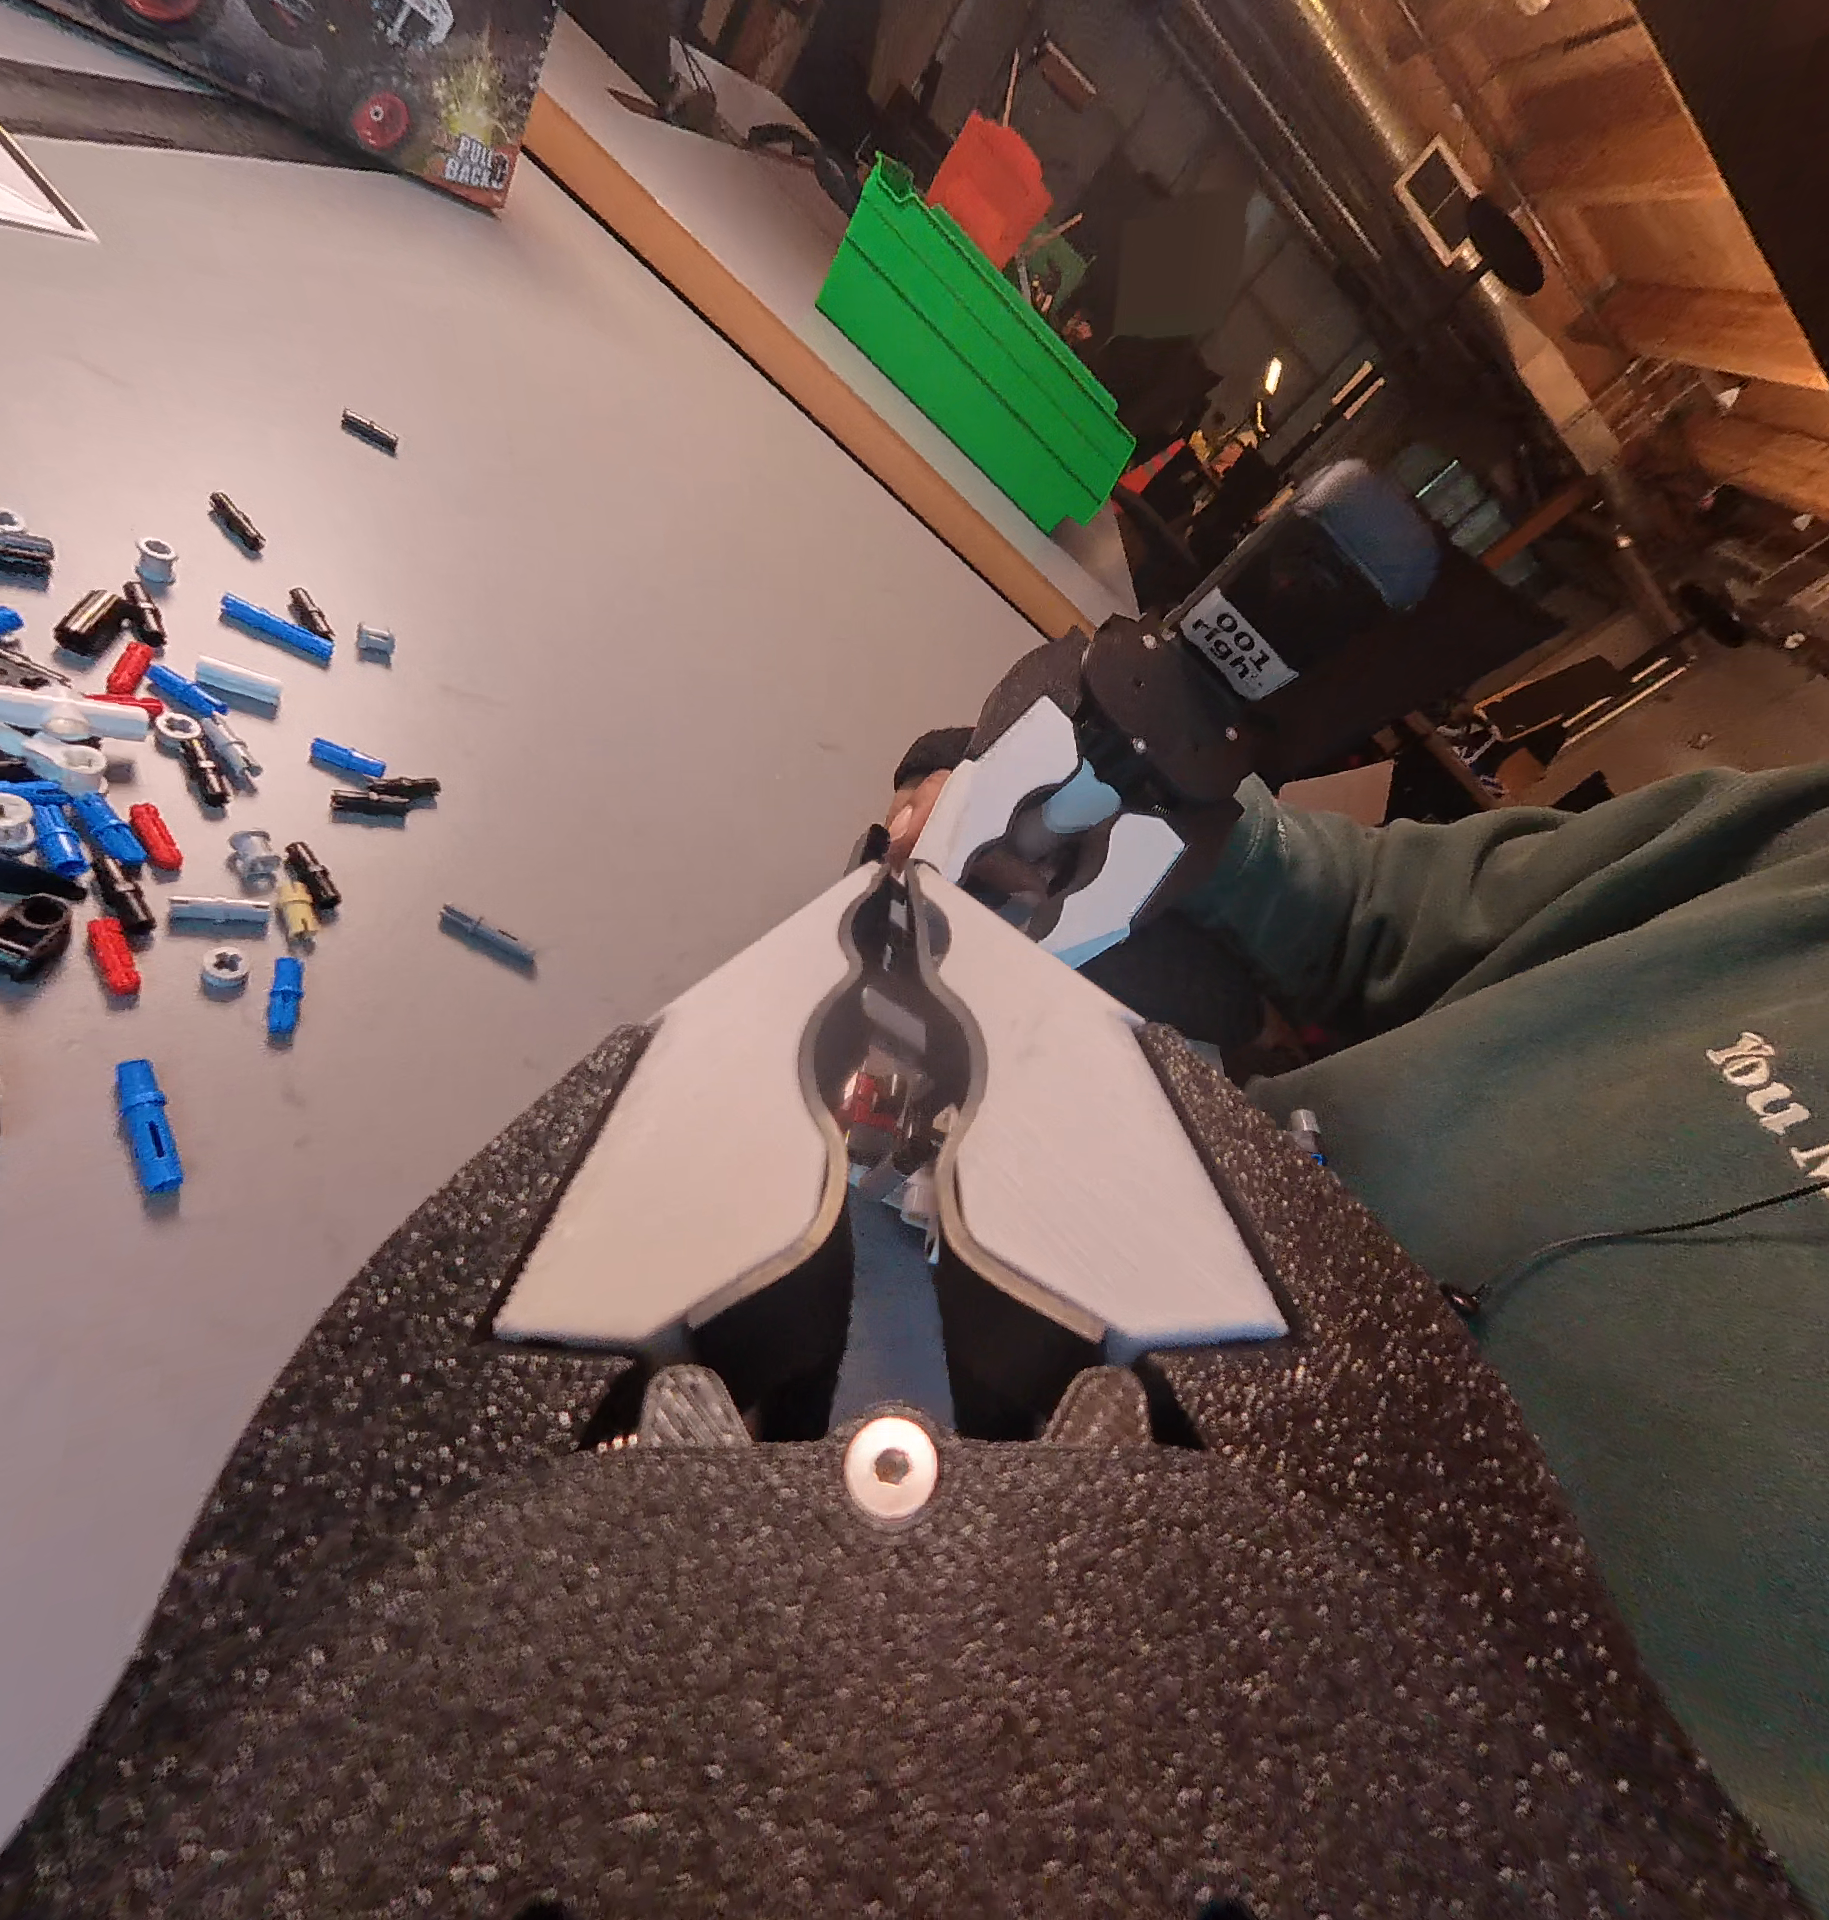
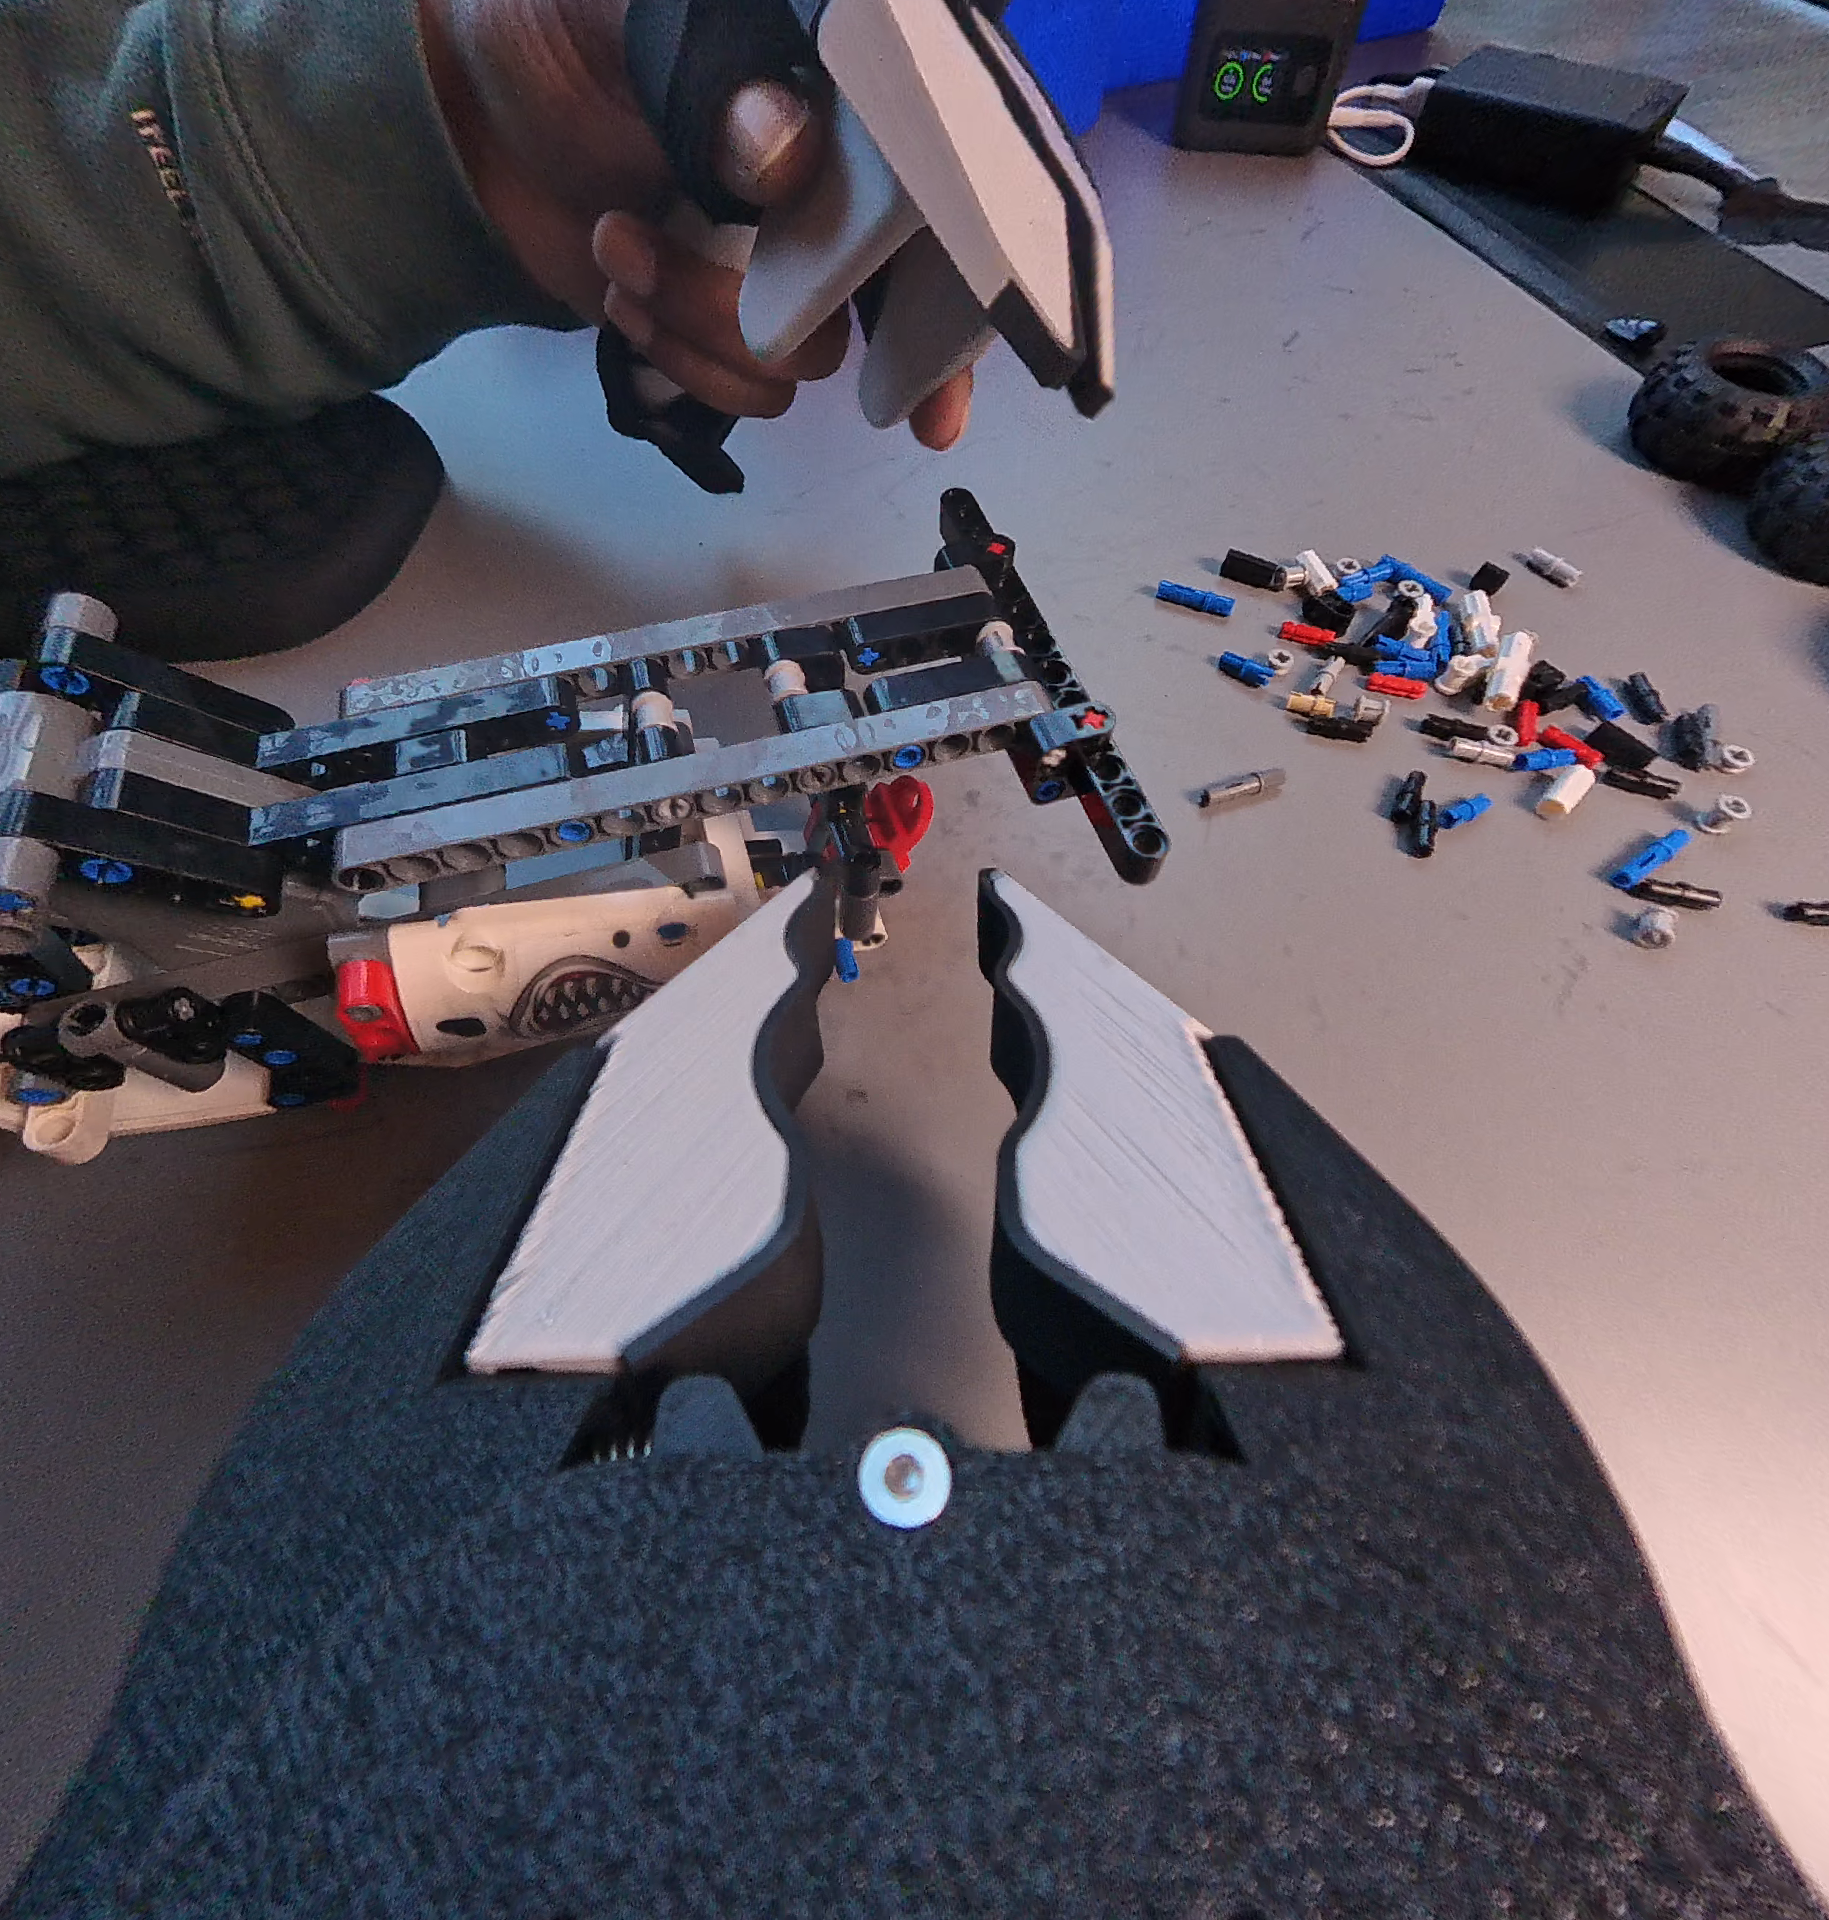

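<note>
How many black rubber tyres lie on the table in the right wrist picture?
2. One tyre lies at the far right edge; the second tyre touches it just below, cut off by the frame. More may be hidden outside.

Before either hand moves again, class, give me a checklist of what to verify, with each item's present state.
1. Right tongs open: ok.
2. Left tongs empty: cannot tell; their tips meet.
3. Left tongs clear of the brick model: ok, held above it.
4. brick model lying on the table: ok.
5. Loose pins apart from the brick model: ok, heaped to one side.
</note>
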